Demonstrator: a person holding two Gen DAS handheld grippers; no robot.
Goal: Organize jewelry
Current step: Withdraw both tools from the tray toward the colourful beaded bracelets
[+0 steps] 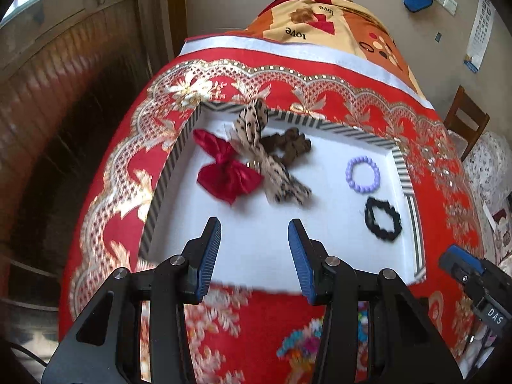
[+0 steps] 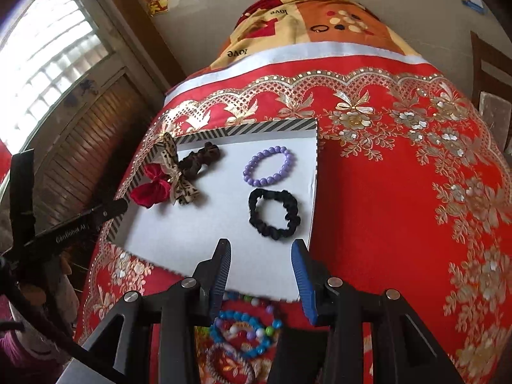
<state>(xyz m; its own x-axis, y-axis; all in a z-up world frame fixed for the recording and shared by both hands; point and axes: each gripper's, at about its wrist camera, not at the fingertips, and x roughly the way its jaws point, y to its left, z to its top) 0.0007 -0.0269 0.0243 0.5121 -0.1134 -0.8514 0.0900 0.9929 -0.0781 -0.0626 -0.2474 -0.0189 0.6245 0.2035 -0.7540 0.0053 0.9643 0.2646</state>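
Note:
A white tray with a striped rim (image 1: 166, 176) (image 2: 315, 160) lies on a red patterned cloth. In it are a red bow (image 1: 224, 172) (image 2: 150, 188), a leopard-print bow (image 1: 265, 156) (image 2: 179, 176), a brown scrunchie (image 1: 291, 144) (image 2: 198, 160), a purple bead bracelet (image 1: 363, 174) (image 2: 268, 166) and a black scrunchie (image 1: 382, 219) (image 2: 275, 214). My left gripper (image 1: 254, 233) is open and empty over the tray's near part. My right gripper (image 2: 260, 252) is open and empty near the tray's front edge. Colourful bead bracelets (image 2: 246, 329) lie on the cloth below it.
The red cloth (image 2: 384, 208) covers a bed or table, with an orange blanket (image 1: 320, 22) behind. A wooden cabinet (image 1: 64, 96) and window stand at the left. A wooden chair (image 1: 464, 121) stands at the right. The right gripper's body (image 1: 473, 275) shows in the left wrist view.

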